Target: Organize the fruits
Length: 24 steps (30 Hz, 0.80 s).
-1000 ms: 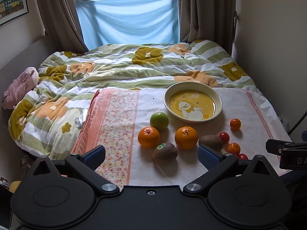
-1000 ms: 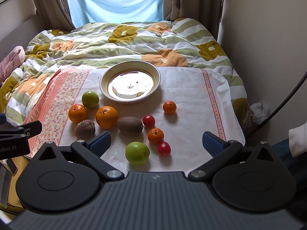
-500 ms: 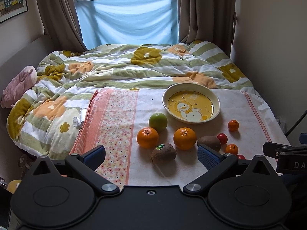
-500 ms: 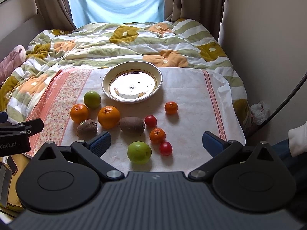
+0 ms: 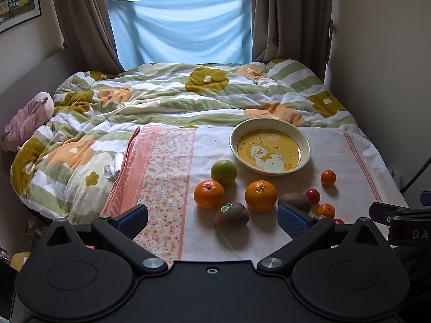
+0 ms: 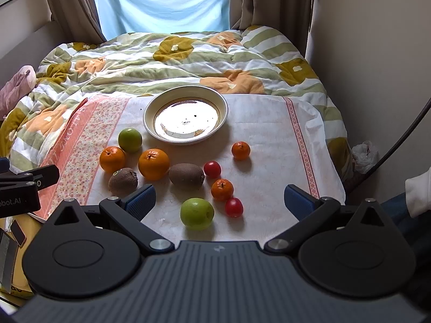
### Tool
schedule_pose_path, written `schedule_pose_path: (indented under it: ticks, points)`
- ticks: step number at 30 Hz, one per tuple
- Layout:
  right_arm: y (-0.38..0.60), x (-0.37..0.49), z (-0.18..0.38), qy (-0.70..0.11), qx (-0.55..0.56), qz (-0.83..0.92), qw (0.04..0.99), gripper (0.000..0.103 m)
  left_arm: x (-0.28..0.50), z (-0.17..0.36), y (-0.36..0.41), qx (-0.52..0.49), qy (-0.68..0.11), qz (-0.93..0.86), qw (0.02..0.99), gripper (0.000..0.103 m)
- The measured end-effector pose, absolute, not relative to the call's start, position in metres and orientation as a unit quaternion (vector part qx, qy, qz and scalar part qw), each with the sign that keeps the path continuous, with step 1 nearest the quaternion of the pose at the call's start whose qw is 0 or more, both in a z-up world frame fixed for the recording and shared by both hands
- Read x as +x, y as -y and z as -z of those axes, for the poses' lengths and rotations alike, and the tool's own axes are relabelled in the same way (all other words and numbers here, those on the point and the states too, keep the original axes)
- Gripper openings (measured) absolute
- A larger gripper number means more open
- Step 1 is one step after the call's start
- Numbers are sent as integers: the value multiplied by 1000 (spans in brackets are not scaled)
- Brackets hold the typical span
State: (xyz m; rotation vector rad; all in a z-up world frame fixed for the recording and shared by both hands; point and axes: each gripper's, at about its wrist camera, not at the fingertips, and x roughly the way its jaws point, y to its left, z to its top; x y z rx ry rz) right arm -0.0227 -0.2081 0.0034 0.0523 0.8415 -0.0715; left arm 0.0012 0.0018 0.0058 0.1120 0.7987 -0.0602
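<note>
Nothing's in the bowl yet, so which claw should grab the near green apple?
Right. The right claw is open with the near green apple lying just ahead between its fingers; the left wrist view doesn't show it.

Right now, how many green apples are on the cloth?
2. One green apple sits left of the plate, behind the oranges; the other green apple lies nearest the right gripper, beside a cherry tomato. None seems hidden.

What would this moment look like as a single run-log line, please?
stage: pre-grasp | left gripper: open, empty | right gripper: open, empty | plate: empty | fruits: all on cloth | nearest right jaws: green apple
</note>
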Motion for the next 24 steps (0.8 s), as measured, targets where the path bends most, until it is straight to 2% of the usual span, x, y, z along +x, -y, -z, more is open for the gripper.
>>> schedule_pose_path:
  ticks: [24]
  points:
    - [210,-27,-4,-408,26,33,912,103,-5,-10,-1,45,-386,33,921,103]
